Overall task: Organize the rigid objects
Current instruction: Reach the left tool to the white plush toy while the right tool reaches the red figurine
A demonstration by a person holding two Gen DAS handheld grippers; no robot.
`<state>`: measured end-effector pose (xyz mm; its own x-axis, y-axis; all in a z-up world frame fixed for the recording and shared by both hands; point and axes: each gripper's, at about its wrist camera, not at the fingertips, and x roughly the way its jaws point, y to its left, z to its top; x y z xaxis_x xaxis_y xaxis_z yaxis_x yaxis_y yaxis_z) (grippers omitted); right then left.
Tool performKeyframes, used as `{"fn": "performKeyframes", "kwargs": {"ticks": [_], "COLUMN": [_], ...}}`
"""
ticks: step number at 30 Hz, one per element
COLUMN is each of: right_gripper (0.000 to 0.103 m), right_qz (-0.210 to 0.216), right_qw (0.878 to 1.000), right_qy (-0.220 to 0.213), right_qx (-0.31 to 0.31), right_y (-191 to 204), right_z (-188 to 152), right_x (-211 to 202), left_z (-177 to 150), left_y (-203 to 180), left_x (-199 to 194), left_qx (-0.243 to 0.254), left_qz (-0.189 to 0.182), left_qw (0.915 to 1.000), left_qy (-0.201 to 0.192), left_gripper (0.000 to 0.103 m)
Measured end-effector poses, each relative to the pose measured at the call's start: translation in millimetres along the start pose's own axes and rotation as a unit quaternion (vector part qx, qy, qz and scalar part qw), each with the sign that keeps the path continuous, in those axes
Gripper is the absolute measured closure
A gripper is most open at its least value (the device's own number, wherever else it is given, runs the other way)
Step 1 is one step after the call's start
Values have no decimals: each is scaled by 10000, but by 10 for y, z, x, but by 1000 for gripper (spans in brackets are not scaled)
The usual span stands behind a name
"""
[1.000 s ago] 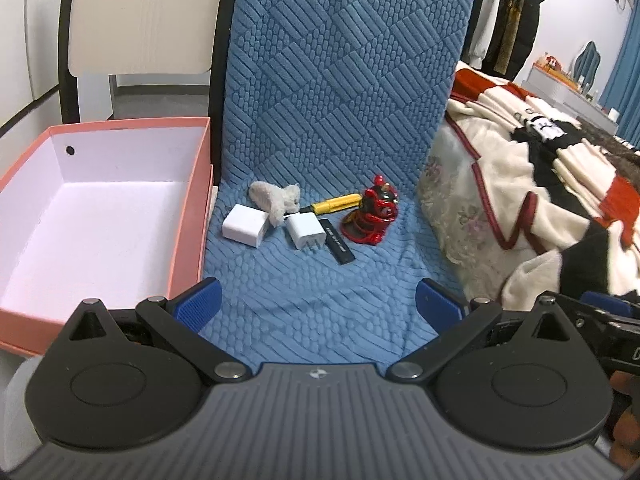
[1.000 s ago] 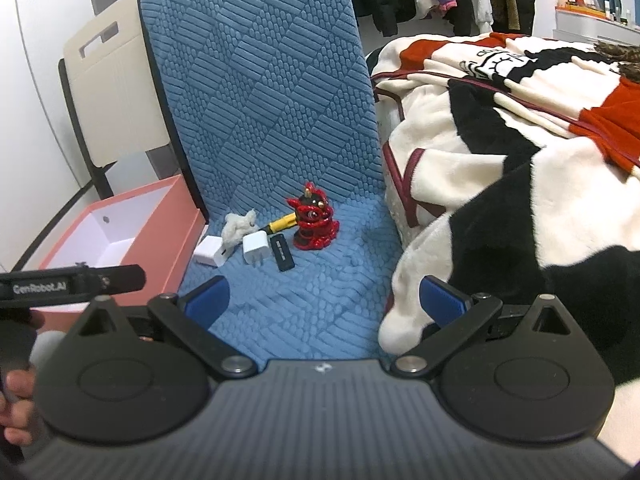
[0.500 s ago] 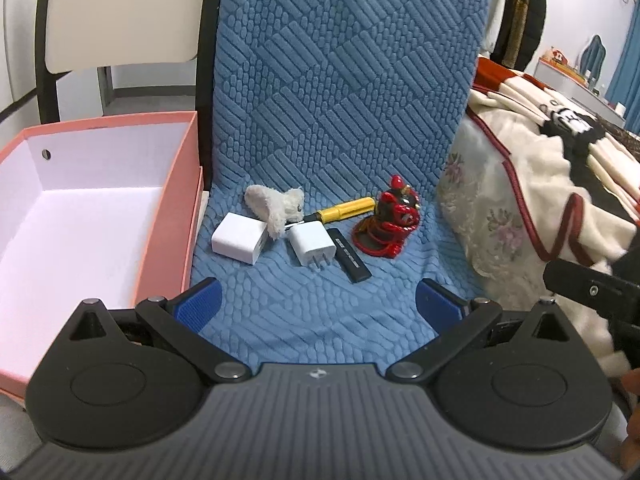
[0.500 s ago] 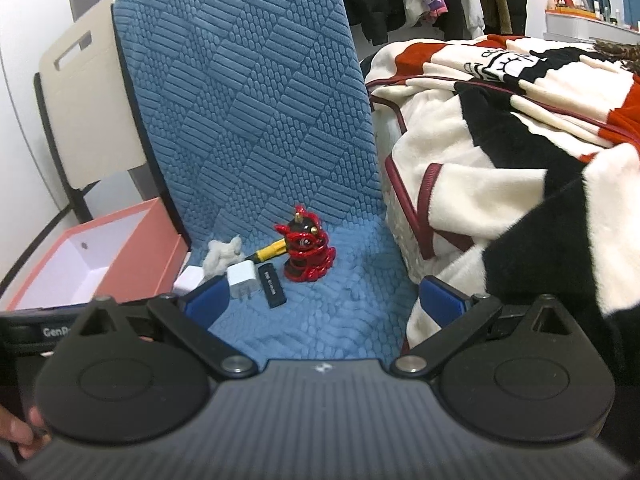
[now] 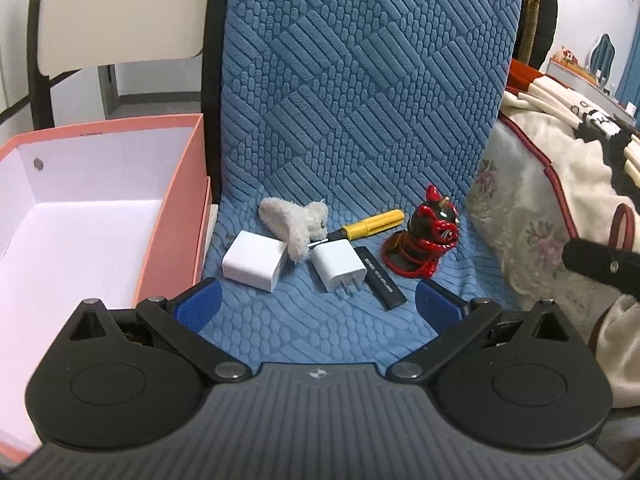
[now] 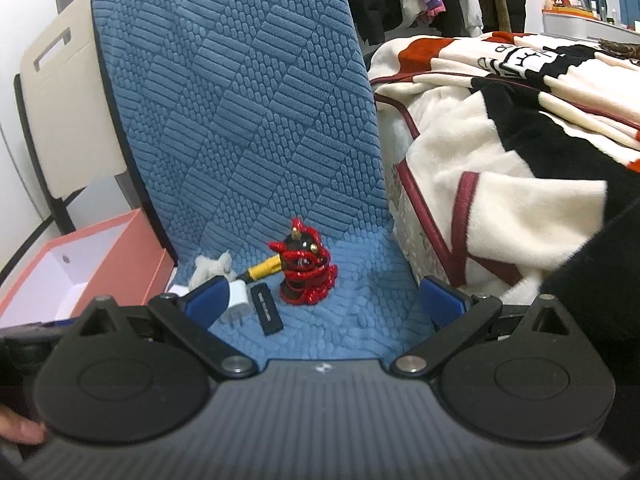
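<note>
On the blue quilted seat [image 5: 320, 332] lie a white cube charger [image 5: 254, 260], a white plug adapter [image 5: 340, 266], a black stick [image 5: 382, 278], a yellow-handled screwdriver [image 5: 370, 225], a red lion figurine [image 5: 428, 242] and a small white plush [image 5: 294, 220]. My left gripper [image 5: 318, 306] is open and empty, just short of the chargers. My right gripper [image 6: 324, 300] is open and empty, short of the figurine [image 6: 304, 268], black stick [image 6: 269, 309] and adapter [image 6: 239, 300].
An open pink box [image 5: 176, 208] with a white inside stands left of the seat, also in the right wrist view [image 6: 132, 248]. A fleece blanket [image 6: 500, 152] is piled on the right. A cream chair back [image 5: 116, 12] stands behind.
Both grippers have moved forward towards the objects on the seat, which now look larger. Nothing was grasped and the objects have not moved.
</note>
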<state>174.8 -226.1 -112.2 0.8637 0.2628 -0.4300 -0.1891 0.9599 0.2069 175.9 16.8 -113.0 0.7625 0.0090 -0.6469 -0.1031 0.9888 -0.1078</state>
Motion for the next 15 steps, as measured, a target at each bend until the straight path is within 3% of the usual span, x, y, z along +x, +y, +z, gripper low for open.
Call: {"fn": "performKeyframes", "kwargs": {"ticks": [10, 15], "right_gripper": [0, 0], "right_qz": [95, 236], "right_qw": [9998, 9987], "right_qy": [-173, -450], "right_qx": [-50, 82], "right_y": [41, 13], "right_z": [54, 52], "right_x": [232, 374], "left_z": [65, 85], "left_y": [-16, -56], "left_x": [222, 341], "left_qx": [85, 262], "left_qz": [30, 41], "left_qw": [9999, 9994], "left_qy": [-139, -212], "left_gripper": [0, 9]}}
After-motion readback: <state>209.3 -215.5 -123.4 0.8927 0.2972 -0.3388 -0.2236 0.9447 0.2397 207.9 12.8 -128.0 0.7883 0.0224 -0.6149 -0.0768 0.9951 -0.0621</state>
